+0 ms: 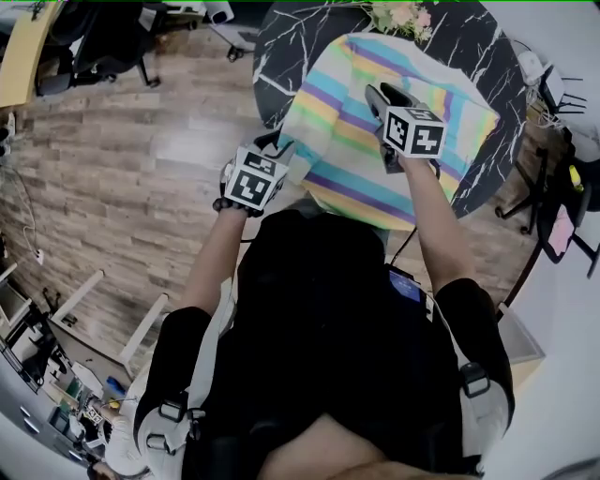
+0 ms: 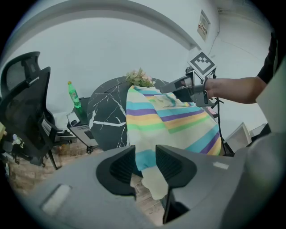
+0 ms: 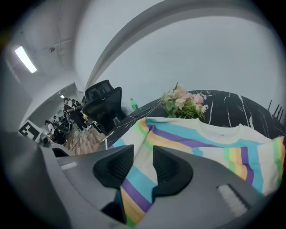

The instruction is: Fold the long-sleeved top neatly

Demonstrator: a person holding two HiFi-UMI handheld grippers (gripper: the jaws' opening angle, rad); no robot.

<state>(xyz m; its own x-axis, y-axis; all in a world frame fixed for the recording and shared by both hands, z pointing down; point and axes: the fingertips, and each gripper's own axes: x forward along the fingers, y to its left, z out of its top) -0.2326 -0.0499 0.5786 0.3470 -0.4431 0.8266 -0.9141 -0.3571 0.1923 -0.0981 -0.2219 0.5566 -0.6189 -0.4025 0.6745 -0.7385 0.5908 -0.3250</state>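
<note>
The long-sleeved top (image 1: pixel 375 141), striped in cream, cyan, purple, yellow and green, lies spread on a round black marble table (image 1: pixel 291 47), its near part draping over the edge. My left gripper (image 1: pixel 281 145) is at the top's left hanging corner. In the left gripper view the cyan and cream cloth (image 2: pixel 165 120) runs between the parted jaws (image 2: pixel 145 163), with a dark gap beside one pad. My right gripper (image 1: pixel 380 94) hovers over the middle of the top. Its jaws (image 3: pixel 143 167) stand apart, the striped cloth (image 3: pixel 210 143) showing between them with the collar beyond.
A bunch of flowers (image 1: pixel 398 14) lies at the table's far edge. A green bottle (image 2: pixel 75 96) stands past the table. Black office chairs (image 1: pixel 103 42) are on the wooden floor to the left. More chairs and gear (image 1: pixel 562 187) crowd the right side.
</note>
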